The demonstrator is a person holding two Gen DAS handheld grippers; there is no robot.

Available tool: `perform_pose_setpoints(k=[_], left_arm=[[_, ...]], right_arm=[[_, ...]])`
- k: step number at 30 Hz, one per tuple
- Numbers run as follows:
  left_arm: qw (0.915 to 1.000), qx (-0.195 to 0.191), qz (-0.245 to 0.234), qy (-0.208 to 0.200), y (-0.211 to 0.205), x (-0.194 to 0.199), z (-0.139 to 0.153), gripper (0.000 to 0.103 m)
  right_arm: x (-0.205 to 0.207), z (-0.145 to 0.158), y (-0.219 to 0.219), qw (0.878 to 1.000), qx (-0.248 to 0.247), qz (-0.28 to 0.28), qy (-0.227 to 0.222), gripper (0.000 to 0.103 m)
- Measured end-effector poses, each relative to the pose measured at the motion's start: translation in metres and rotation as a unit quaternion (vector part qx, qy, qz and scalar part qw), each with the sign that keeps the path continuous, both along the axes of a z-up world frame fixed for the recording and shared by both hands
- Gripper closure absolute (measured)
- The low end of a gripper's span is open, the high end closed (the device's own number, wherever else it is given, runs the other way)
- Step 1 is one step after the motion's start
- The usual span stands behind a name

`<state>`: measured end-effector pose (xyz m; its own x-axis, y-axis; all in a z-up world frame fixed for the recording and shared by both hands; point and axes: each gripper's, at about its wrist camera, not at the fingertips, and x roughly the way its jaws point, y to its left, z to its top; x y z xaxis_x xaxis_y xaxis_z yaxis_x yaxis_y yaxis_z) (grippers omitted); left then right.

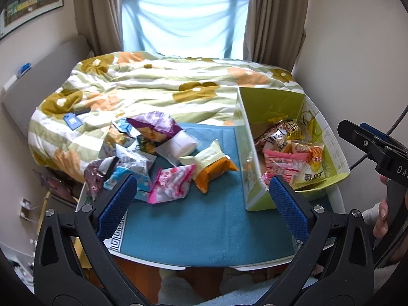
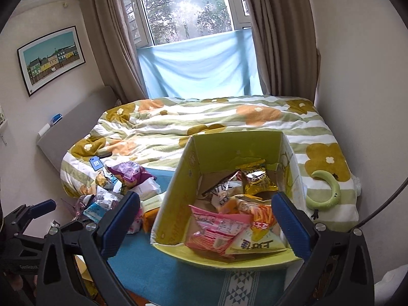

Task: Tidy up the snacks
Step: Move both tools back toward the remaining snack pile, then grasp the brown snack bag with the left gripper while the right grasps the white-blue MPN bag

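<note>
Loose snack packets lie heaped on a teal mat point(image 1: 204, 219): a purple bag point(image 1: 155, 125), a pink packet point(image 1: 170, 186), an orange and cream packet point(image 1: 209, 165). To their right an open yellow-green cardboard box point(image 1: 270, 104) holds several packets, among them a pink one point(image 2: 216, 227) and a gold one point(image 2: 257, 178). My left gripper point(image 1: 201, 201) hovers open above the mat, its fingers either side of the pink packet and the box corner, holding nothing. My right gripper point(image 2: 206, 221) hangs open over the box, empty. The right gripper point(image 1: 369, 148) also shows at the left wrist view's right edge.
A bed with a floral duvet point(image 1: 158, 84) lies beyond the mat, a blue card point(image 1: 72, 121) on it. A green crescent-shaped object point(image 2: 326, 188) rests on the duvet right of the box. Walls close in on both sides; a curtained window point(image 2: 188, 7) stands behind.
</note>
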<state>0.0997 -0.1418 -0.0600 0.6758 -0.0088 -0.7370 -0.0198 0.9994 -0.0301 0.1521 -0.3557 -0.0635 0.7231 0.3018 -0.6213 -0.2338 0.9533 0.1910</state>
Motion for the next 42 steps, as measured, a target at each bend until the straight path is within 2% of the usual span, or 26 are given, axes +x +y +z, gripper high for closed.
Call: perform_pose_setpoints(k=[4, 10, 15, 22, 27, 33, 37, 42], left_arm=[[0.9999, 0.014, 0.000, 0.005, 0.051, -0.007, 0.000, 0.001], [0.9998, 0.011, -0.010, 0.010, 0.130, -0.004, -0.007, 0.001], [0.9991, 0.000, -0.033, 0.026, 0.186, 0.007, -0.026, 0.001], [0.9944, 0.016, -0.087, 0.058, 0.239, 0.032, -0.074, 0.001], [0.9879, 0.047, -0.136, 0.058, 0.260, 0.048, -0.123, 0.001], [0.9723, 0.096, -0.206, 0.054, 0.258, 0.059, -0.172, 0.001], [0.9644, 0.077, -0.245, 0.062, 0.255, 0.064, -0.183, 0.001], [0.9549, 0.086, -0.277, 0.063, 0.254, 0.056, -0.181, 0.001]], right_arm=[[-0.009, -0.001, 0.047, 1.000, 0.003, 0.011, -0.008, 0.000], [-0.007, -0.015, 0.120, 1.000, 0.011, 0.018, 0.017, 0.000], [-0.001, -0.030, 0.174, 0.999, 0.022, 0.017, 0.038, 0.000], [0.022, -0.066, 0.234, 0.996, 0.037, 0.014, 0.080, 0.000], [0.044, -0.101, 0.267, 0.993, 0.030, 0.008, 0.110, 0.000], [0.067, -0.146, 0.288, 0.988, 0.030, 0.010, 0.149, 0.000], [0.076, -0.163, 0.293, 0.987, 0.016, 0.008, 0.161, 0.000], [0.081, -0.173, 0.297, 0.985, 0.017, 0.010, 0.172, 0.000]])
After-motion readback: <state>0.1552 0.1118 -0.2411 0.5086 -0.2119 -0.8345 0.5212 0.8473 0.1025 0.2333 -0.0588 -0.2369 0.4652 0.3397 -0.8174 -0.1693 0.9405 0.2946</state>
